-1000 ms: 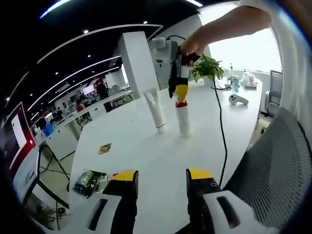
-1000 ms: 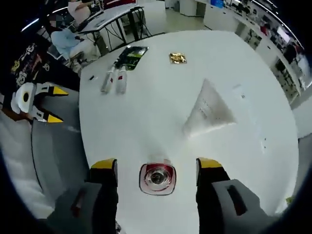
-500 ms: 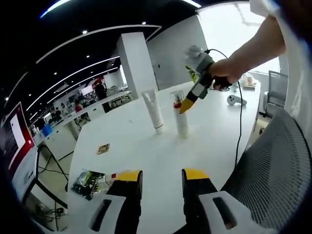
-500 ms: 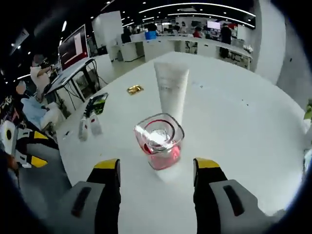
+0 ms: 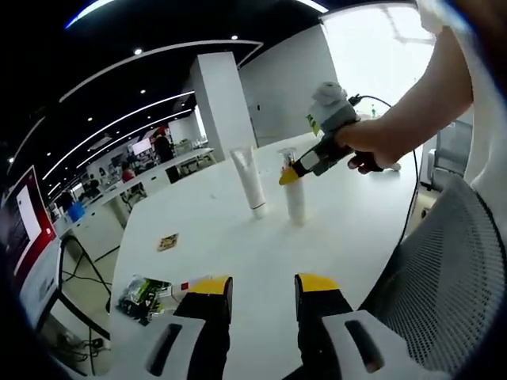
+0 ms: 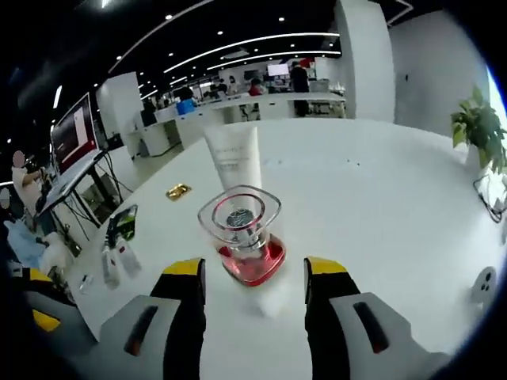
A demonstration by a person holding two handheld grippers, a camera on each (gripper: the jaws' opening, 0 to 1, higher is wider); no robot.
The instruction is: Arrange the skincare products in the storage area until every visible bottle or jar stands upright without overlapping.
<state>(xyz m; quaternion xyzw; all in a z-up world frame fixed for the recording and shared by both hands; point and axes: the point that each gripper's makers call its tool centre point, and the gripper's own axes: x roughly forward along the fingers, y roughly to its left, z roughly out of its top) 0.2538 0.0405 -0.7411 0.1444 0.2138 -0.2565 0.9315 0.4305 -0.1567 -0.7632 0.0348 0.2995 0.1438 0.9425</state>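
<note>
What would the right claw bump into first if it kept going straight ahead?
Probably the red-capped bottle: it stands upright right ahead of the open right claw, between its tips. The white tube stands behind it. Depth is hard to judge.

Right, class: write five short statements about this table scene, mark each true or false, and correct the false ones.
1. The white tube stands upright on the table. True.
2. The bottle with the red and clear cap lies on its side. False: it stands upright beside the tube.
3. The right gripper is shut on the bottle's cap. False: its jaws stand open, and the cap sits beyond them, ungripped.
4. Two small bottles lie flat near the table's edge. True.
5. The left gripper holds the tube. False: its jaws are open and hold nothing, well short of the tube.
</note>
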